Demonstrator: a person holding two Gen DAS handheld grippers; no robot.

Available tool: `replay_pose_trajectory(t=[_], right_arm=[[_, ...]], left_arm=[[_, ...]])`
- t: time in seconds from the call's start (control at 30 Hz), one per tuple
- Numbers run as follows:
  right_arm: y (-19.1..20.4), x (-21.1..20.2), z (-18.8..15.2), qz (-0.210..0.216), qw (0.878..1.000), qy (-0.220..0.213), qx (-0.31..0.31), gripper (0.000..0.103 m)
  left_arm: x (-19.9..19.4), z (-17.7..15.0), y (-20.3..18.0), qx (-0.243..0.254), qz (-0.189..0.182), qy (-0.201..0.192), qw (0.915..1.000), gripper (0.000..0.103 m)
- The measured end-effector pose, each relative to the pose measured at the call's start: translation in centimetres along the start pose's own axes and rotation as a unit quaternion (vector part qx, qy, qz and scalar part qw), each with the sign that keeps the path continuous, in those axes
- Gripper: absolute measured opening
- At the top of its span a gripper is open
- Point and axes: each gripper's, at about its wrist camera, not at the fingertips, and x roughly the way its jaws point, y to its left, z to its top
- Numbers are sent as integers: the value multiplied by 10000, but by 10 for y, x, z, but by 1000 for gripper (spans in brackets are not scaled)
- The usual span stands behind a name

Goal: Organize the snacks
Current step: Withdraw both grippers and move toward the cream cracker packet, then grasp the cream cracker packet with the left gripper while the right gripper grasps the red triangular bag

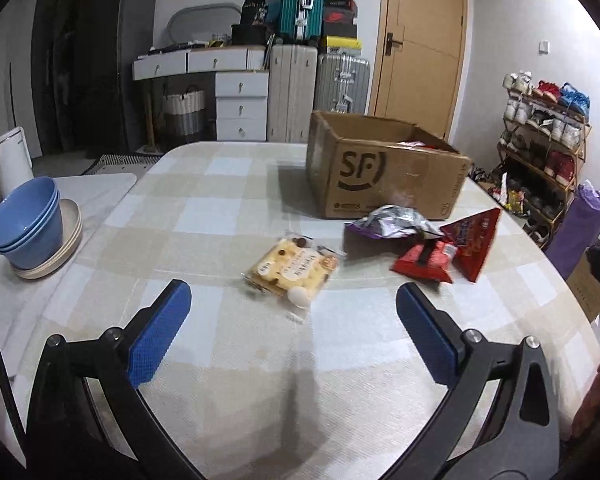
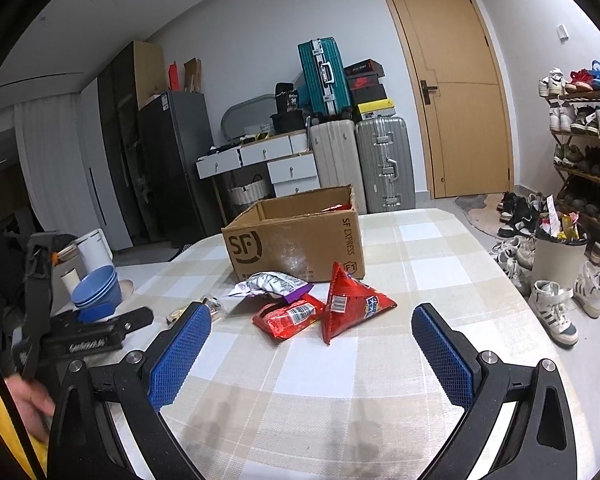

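An open cardboard box [image 1: 384, 170] [image 2: 296, 242] marked SF stands on the checked tablecloth with red packets showing inside. In front of it lie a yellow biscuit pack [image 1: 294, 270], a silver-purple bag [image 1: 392, 222] [image 2: 274, 284], a flat red packet [image 1: 424, 262] [image 2: 288, 316] and a red triangular bag [image 1: 476, 240] [image 2: 352, 306]. My left gripper [image 1: 294, 320] is open, low over the cloth, just short of the yellow pack. My right gripper [image 2: 312, 336] is open too, a little short of the two red bags. The left gripper [image 2: 100, 328] also shows at the right wrist view's left side.
Stacked blue bowls [image 1: 28, 224] [image 2: 98, 288] on beige plates sit at the table's left. A shoe rack [image 1: 544, 140] [image 2: 588, 140], a white bin [image 2: 558, 258] and loose shoes lie to the right of the table. Suitcases [image 2: 360, 160], drawers and a door stand behind.
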Motion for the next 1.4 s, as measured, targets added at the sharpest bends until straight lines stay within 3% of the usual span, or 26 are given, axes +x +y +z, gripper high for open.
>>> replay_pose_trajectory(t=[0.13,0.4,0.57,0.6,0.7,0.77,0.8,1.07,1.33,1.4], right_arm=[[1,8,0,107,9998,162,62,102],[-6,21,-1,216,9985,453,232,102],[-11,27,0,247,9978,519,335,102],[-11,29,0,259,9976,534,353,102],[-13,32,-2,284,9971,578,406,102],[-15,35,-2,293,9966,635,440,102],[-16,37,-2,289,9962,676,466,102],[-22,58,14,309,9935,1026,377,102],[-30,120,42,26,9883,1512,-192,102],[-31,143,40,69,9828,1798,-416,96]], left_arm=[[34,16,9,135,-233,549,9981,103],[109,37,12,512,-286,1491,9871,102],[143,35,8,897,-402,1907,9767,94],[147,34,8,957,-357,1943,9756,87],[153,36,9,989,-522,1950,9744,82],[153,37,8,1021,-586,1916,9744,69],[152,37,8,1034,-623,1892,9745,57],[142,34,14,743,-795,1978,9742,56],[110,16,19,350,-1023,1941,9750,56],[106,11,21,256,-1090,1944,9745,56]])
